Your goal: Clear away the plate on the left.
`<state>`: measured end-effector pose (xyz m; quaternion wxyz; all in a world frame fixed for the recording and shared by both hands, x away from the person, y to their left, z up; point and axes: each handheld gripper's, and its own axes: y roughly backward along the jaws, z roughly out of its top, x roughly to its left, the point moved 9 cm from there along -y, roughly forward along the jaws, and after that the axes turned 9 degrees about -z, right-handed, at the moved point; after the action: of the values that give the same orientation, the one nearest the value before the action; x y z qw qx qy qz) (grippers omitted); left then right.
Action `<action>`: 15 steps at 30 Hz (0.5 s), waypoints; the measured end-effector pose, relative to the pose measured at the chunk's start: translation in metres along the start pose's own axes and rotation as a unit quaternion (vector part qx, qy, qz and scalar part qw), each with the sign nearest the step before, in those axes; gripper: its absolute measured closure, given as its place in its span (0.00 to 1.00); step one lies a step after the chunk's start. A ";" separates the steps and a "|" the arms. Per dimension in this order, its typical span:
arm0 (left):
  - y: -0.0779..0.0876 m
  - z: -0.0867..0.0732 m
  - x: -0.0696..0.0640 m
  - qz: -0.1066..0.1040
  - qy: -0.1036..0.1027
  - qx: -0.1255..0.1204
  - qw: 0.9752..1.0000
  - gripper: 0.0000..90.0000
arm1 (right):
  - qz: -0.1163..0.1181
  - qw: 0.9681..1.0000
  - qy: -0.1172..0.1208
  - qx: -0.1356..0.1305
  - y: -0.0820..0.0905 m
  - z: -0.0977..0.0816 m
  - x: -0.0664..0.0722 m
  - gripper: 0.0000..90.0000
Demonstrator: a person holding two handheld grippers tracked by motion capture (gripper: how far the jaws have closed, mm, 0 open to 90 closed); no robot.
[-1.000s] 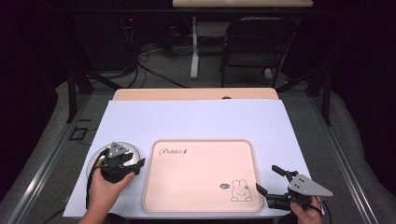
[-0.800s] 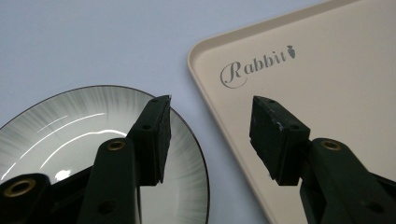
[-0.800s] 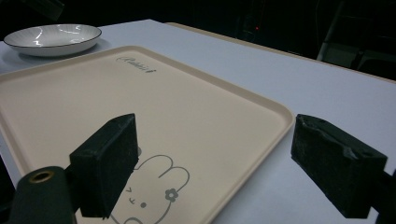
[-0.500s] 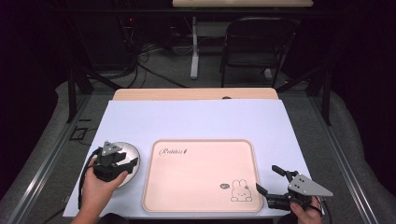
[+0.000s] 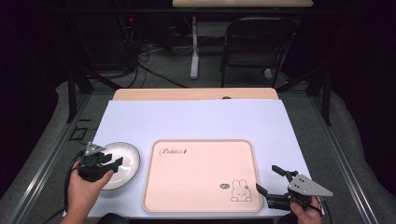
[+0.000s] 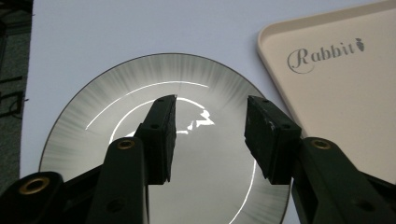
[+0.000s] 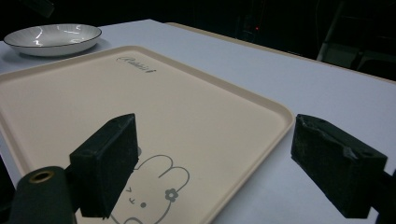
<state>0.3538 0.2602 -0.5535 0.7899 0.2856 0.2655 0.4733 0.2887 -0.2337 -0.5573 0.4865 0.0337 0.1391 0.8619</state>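
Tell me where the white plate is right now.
In the high view, the plate sits at the near left of the white table cover, just left of the pink tray, under the left gripper.

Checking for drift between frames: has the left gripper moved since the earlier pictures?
Yes. The left gripper has slid left, away from the pink tray, uncovering more of the white plate. Its fingers have just been closing, with nothing held between them.

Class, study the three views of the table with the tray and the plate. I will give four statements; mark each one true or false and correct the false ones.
1. The plate lies on the tray. False: it sits beside the tray, on the white table cover.
2. The left claw is over the plate with nothing between its jaws. True.
3. The tray bears a rabbit drawing. True.
4. The right claw grips the tray's edge. False: its jaws stand open.
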 end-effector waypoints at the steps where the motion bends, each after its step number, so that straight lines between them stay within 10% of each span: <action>1: 0.002 -0.002 0.006 0.006 0.006 0.000 1.000 0.60 | 0.000 1.000 0.000 0.000 0.000 0.000 0.000 0.16; 15: 0.013 -0.008 0.026 0.015 0.048 0.011 0.999 0.57 | 0.000 1.000 0.000 0.000 0.000 0.000 0.000 0.16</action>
<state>0.3511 0.2904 -0.5541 0.7658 0.2753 0.3040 0.4954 0.2886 -0.2337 -0.5572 0.4867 0.0336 0.1391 0.8618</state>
